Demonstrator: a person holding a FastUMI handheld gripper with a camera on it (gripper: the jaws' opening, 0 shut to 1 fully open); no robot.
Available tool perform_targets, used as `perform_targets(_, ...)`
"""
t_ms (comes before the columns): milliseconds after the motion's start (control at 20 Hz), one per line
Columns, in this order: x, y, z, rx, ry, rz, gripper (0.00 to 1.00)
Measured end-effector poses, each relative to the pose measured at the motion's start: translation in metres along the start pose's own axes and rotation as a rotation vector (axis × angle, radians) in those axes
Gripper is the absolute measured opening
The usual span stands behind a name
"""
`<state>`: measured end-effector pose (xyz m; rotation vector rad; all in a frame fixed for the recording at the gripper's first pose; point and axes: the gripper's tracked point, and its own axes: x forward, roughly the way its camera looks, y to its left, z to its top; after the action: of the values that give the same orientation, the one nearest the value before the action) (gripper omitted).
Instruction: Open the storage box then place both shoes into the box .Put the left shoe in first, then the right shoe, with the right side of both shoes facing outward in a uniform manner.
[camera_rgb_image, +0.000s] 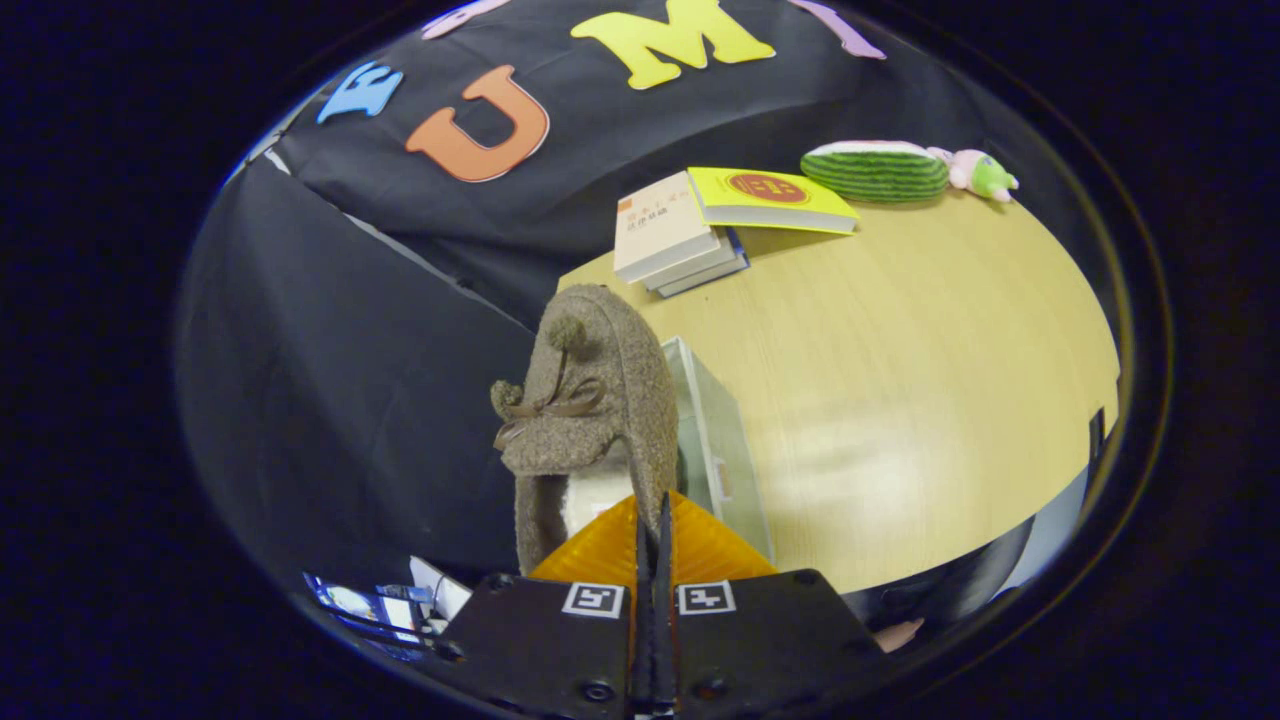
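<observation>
A brown fuzzy shoe (590, 400) with pom-poms and a thin bow hangs tilted in the air just ahead of my fingers, toe pointing away and its pale lining showing at the opening. My gripper (655, 530) is shut on the shoe's collar wall, with the fingers pressed close together. Right behind the shoe, a pale see-through storage box (715, 440) with a small front handle stands on the wooden table (900, 380); the shoe hides its left part, and I cannot tell whether it is open.
A stack of books (670, 240) and a yellow book (770, 198) lie at the table's far side. A watermelon-striped plush (875, 170) and a small pink and green toy (980, 172) sit beyond them. Part of a hand (895, 632) shows beside the gripper body.
</observation>
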<state>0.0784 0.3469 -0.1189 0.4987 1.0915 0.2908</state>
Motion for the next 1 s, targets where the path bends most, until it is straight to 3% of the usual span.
perform_targets(200, 0.013, -0.013, -0.007, -0.001, 0.02, -0.06, 0.06)
perform_targets(600, 0.027, -0.007, -0.015, 0.035, 0.039, -0.062, 0.07)
perform_targets(900, 0.03, 0.002, -0.024, 0.043, 0.063, -0.018, 0.14)
perform_targets(1000, 0.031, 0.007, -0.029, 0.045, 0.086, 0.014, 0.21)
